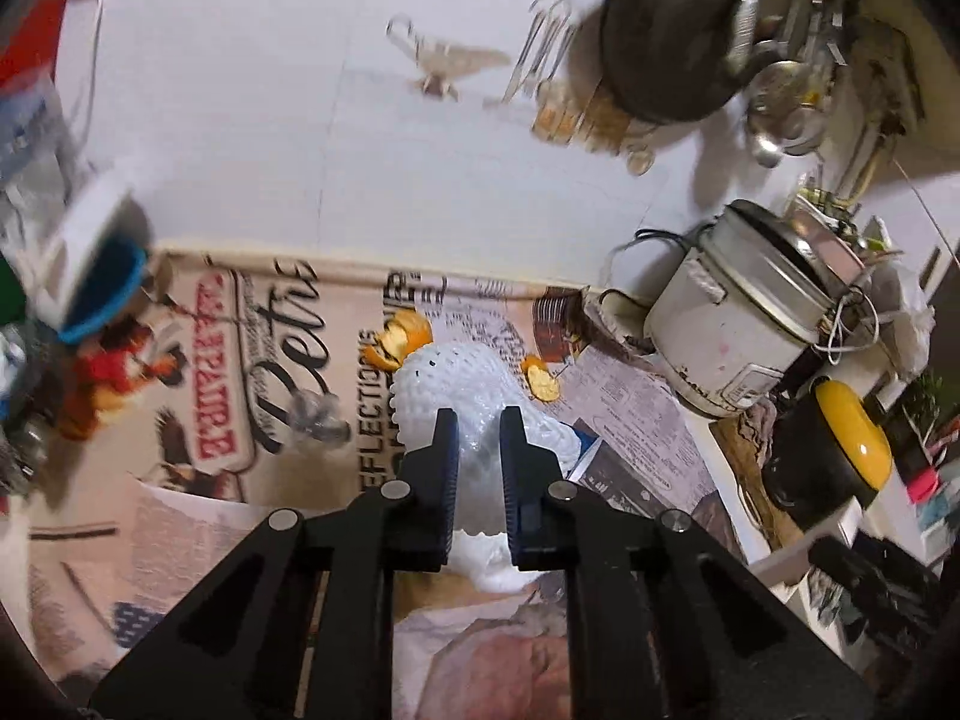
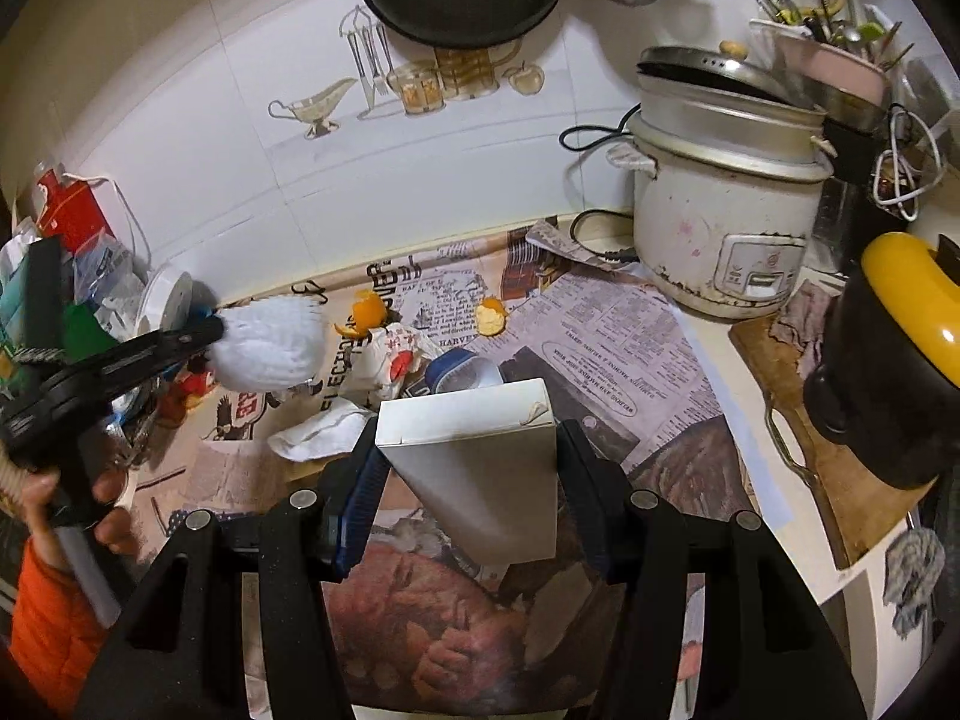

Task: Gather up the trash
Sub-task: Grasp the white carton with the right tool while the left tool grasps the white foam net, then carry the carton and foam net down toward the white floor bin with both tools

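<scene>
Between my left tongs (image 1: 478, 420), foam fruit netting (image 1: 456, 384) pinched; right tongs (image 2: 465, 438) clamp a white carton (image 2: 480, 450). I'd keep both squeezed until binned.

You see a counter (image 2: 852, 564) spread with newspaper (image 2: 648, 360) | on the paper, mid-frame: two orange peels (image 2: 363, 313), (image 2: 491, 315), a crumpled wrapper (image 2: 393, 354), a white tissue (image 2: 318, 435) | upper right: rice cooker (image 2: 720, 210) | right edge: wooden board (image 2: 840, 468)
</scene>
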